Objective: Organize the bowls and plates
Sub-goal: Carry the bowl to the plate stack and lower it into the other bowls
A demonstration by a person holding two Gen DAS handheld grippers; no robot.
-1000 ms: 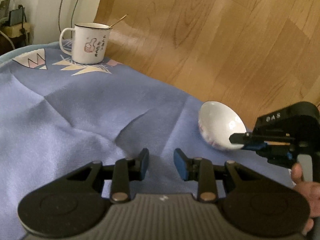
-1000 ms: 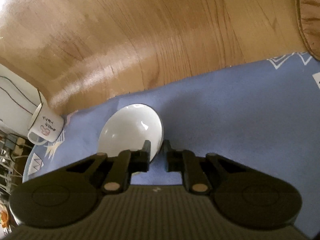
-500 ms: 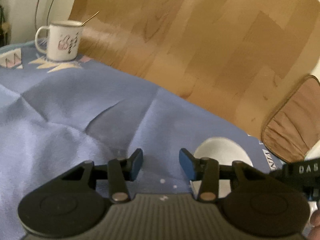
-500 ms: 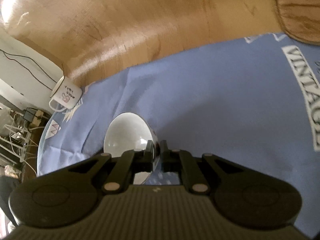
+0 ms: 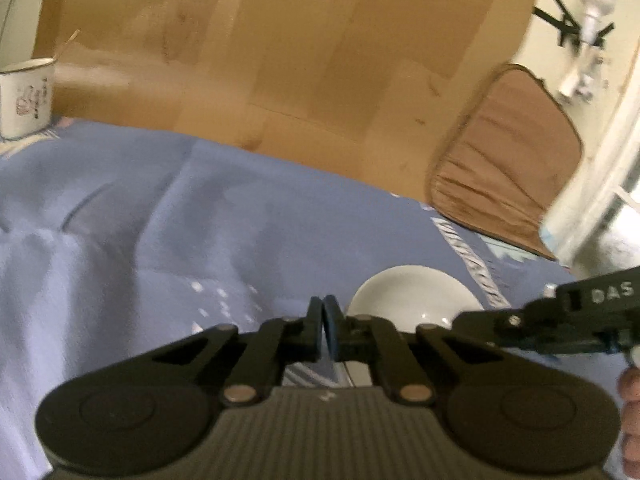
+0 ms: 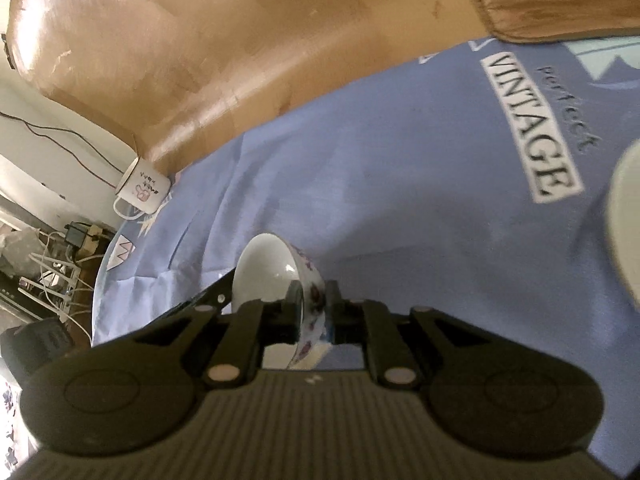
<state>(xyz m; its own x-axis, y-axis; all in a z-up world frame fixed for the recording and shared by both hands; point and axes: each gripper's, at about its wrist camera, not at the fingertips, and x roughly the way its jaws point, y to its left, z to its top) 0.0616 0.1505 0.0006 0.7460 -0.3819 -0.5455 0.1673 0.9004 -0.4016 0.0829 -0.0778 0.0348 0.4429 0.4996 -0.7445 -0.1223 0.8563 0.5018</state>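
Bowl [image 6: 276,276] first: my right gripper [image 6: 313,312] pinches its flowered wall, one finger inside and one outside, and holds it tipped on its side above the blue cloth [image 6: 400,184]. My left gripper [image 5: 323,330] is pressed together on nothing, low over the same cloth, with the bowl showing just beyond its right finger. Farther right, at the edge of the right camera's view, a pale rounded rim [image 6: 626,220] pokes in; I take it for another dish, perhaps the stacking spot, but it is too blurred to say. I count one bowl for certain, that one doubtful dish, and no plate I can make out. At the far corner stands one mug [image 6: 143,192]. As I judge it, the job is barely started: one bowl lifted, nothing yet stacked.
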